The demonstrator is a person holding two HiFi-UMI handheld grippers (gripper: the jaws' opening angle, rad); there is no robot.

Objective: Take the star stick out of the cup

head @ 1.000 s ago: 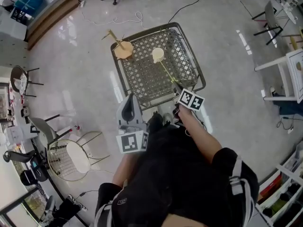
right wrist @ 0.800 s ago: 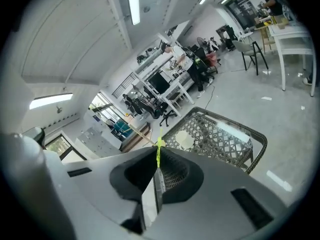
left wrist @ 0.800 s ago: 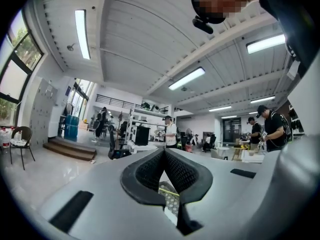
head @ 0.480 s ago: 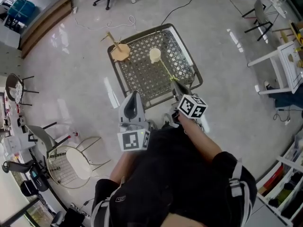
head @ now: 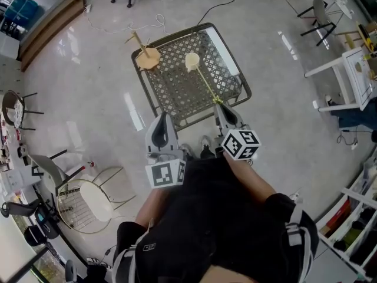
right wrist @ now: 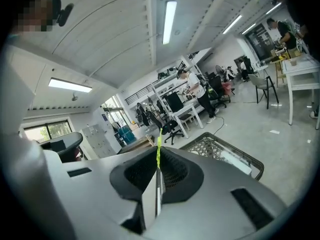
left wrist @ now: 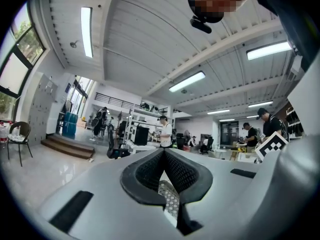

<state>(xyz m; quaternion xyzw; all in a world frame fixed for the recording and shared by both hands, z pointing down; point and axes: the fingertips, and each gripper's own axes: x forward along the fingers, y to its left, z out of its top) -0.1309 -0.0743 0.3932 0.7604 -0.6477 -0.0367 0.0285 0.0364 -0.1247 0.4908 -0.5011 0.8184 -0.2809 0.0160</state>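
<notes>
I see a glossy pale floor [head: 88,87] and a dark lattice-mesh tabletop [head: 171,93] ahead of my right hand-held gripper [head: 219,104], which pinches the thin yellow-green star stick [head: 206,84]. Its far end meets the cream cup [head: 192,61]. My left hand-held gripper [head: 162,119] is closed, empty.

The star stick [head: 205,84] is yellow-green. The cup [head: 192,61] is cream. The desk [head: 171,93] is dark grey metal with an open lattice pattern. The left tool [head: 164,118] and right tool [head: 217,103] are light grey with black ribbed pads. Their marker cubes carry black-and-white square patterns. The wooden stand [head: 147,57] is tan. The floor [head: 88,81] is pale grey.
</notes>
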